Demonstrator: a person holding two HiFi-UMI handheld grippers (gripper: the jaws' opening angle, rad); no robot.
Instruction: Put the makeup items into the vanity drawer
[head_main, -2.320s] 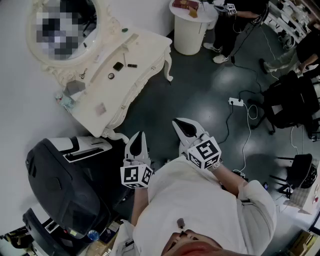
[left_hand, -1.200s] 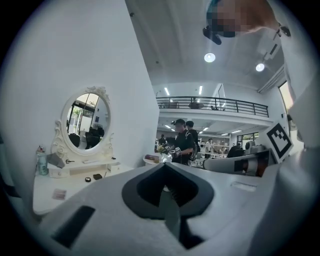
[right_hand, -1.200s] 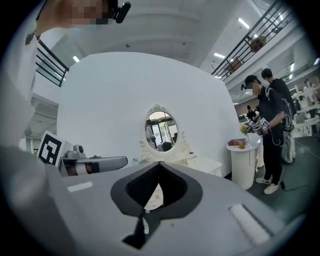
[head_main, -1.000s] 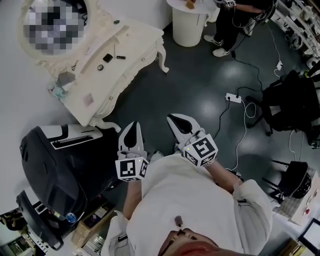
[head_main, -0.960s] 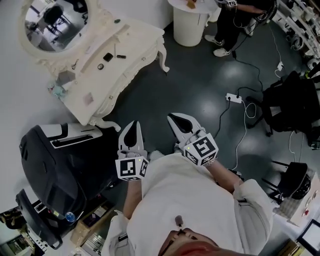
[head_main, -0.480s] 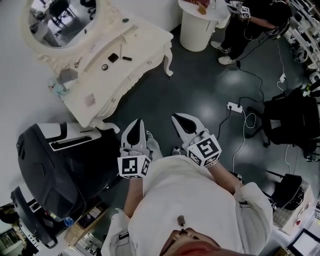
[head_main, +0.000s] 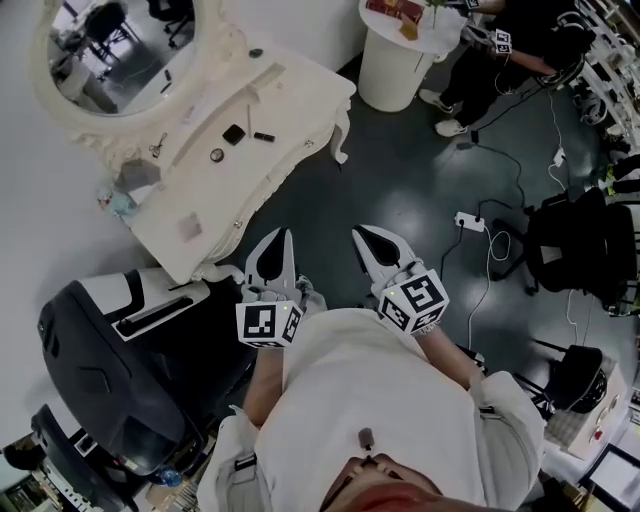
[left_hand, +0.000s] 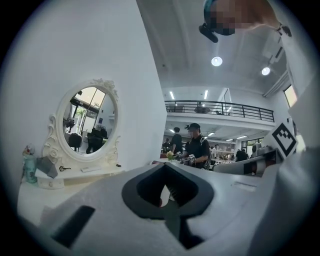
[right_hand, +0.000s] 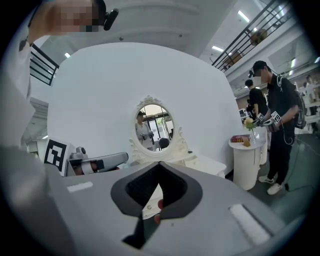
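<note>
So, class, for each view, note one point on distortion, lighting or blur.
Head view: wide-angle bending tilts the vanity; the glossy floor carries pale glare. Left gripper view: round fisheye frame, black corners, a lamp blown out. Right gripper view: same dark rim, mirror small, fairly sharp.

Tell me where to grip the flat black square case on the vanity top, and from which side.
Take the black square case across two opposite straight edges, coming straight down from above. It lies flat on the vanity top, so probably only its thin edges offer purchase. The small black stick lies close beside it; choose the edges clear of that.
</note>
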